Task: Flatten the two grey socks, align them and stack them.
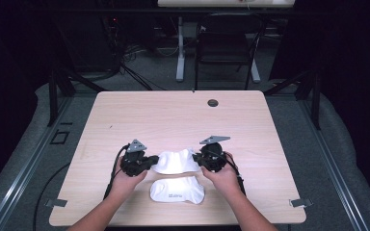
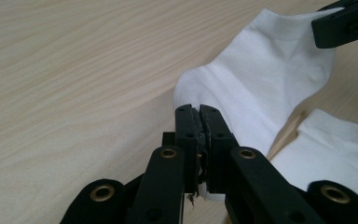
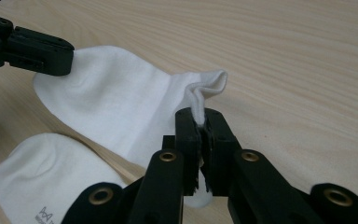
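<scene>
A white cotton ankle sock (image 1: 176,161) hangs stretched between both grippers, above the near middle of the pale wooden table (image 1: 173,115). The left gripper (image 2: 199,122) has its jaws pressed together on one end of the sock; the right gripper (image 3: 200,125) pinches the bunched edge at the other end. Just nearer the person, a second white sock with a small grey logo (image 1: 177,190) lies flat, close to the table's front edge. Bare tabletop spreads wide beyond and to both sides.
</scene>
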Demonstrator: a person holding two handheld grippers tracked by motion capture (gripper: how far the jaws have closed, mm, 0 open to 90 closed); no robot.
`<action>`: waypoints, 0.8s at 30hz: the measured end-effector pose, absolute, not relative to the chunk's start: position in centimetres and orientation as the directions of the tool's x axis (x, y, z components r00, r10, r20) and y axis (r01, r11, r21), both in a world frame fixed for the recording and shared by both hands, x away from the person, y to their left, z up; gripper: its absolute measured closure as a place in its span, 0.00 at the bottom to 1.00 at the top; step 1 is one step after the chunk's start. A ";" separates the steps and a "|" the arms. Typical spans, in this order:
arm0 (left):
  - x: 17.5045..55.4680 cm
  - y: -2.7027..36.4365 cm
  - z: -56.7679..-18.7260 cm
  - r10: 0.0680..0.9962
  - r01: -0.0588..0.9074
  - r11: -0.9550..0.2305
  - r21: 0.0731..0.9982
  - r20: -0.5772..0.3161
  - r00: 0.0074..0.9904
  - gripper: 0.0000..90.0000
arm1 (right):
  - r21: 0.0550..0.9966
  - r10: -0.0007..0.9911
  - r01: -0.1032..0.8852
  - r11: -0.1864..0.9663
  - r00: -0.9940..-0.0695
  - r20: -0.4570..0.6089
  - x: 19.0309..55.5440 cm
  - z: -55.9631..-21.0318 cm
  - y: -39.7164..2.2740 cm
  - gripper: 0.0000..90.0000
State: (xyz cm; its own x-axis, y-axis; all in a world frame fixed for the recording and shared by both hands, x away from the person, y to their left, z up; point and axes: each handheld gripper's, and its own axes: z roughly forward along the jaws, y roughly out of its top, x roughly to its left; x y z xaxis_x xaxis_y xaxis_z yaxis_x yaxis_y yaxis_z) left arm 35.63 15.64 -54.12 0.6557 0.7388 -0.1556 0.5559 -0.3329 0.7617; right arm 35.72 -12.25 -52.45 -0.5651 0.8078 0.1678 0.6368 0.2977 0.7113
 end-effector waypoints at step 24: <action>33.4 16.0 -53.4 0.708 0.544 -0.355 0.761 -0.161 0.688 0.97 | 0.710 0.782 0.626 0.322 -0.599 0.174 33.2 -51.2 -12.9 0.95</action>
